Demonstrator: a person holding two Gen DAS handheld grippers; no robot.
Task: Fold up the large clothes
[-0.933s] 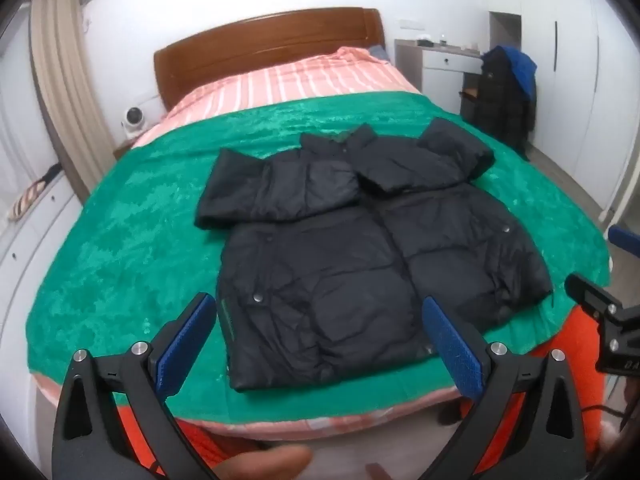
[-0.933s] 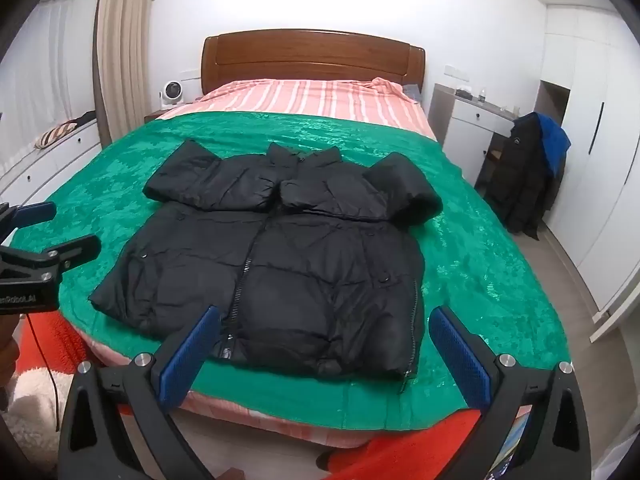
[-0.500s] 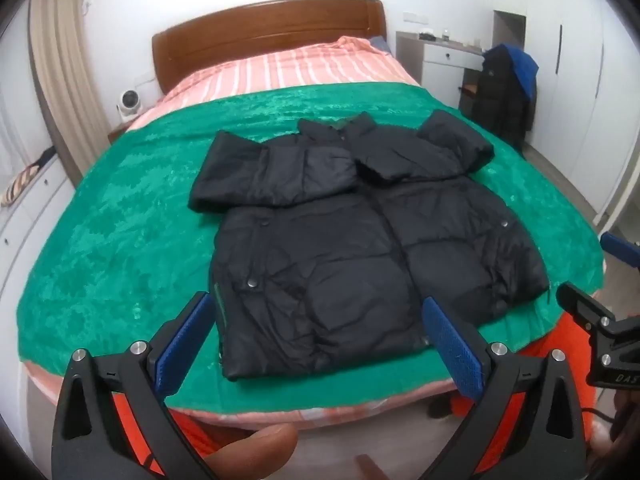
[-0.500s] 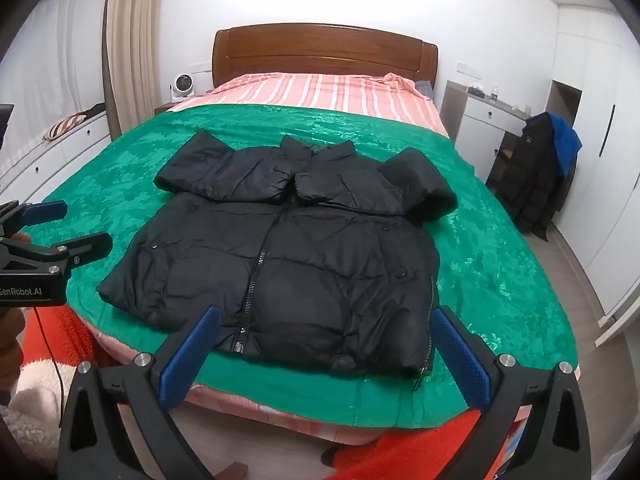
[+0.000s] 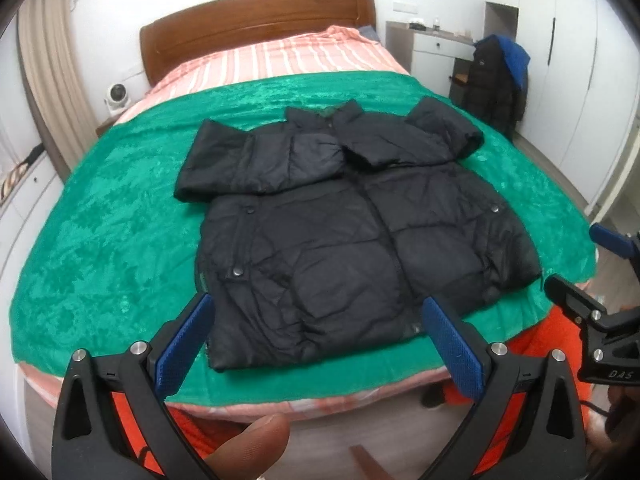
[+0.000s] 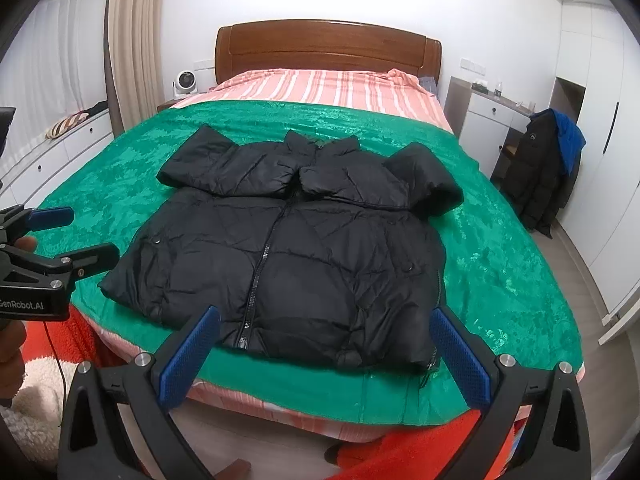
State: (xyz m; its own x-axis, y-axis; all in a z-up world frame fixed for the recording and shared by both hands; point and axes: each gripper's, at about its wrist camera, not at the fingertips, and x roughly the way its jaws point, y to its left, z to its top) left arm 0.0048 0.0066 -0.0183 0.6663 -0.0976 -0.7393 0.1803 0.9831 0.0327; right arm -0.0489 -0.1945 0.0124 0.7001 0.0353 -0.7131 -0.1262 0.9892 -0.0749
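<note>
The black puffer jacket (image 6: 288, 256) lies zipped and face up at the centre of the frame on the green blanket (image 6: 500, 264), both sleeves already crossed over its chest. The body fold looks next, calling for a grip on the near hem. The left gripper (image 5: 316, 340) and right gripper (image 6: 324, 344), low in their frames, are spread wide, holding and touching nothing.

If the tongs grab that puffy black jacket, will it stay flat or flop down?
The black jacket would probably flop and sag, since its folded sleeves already drape softly. Its puffy quilting suggests it is light for its size, and the shiny fabric might slip.
</note>
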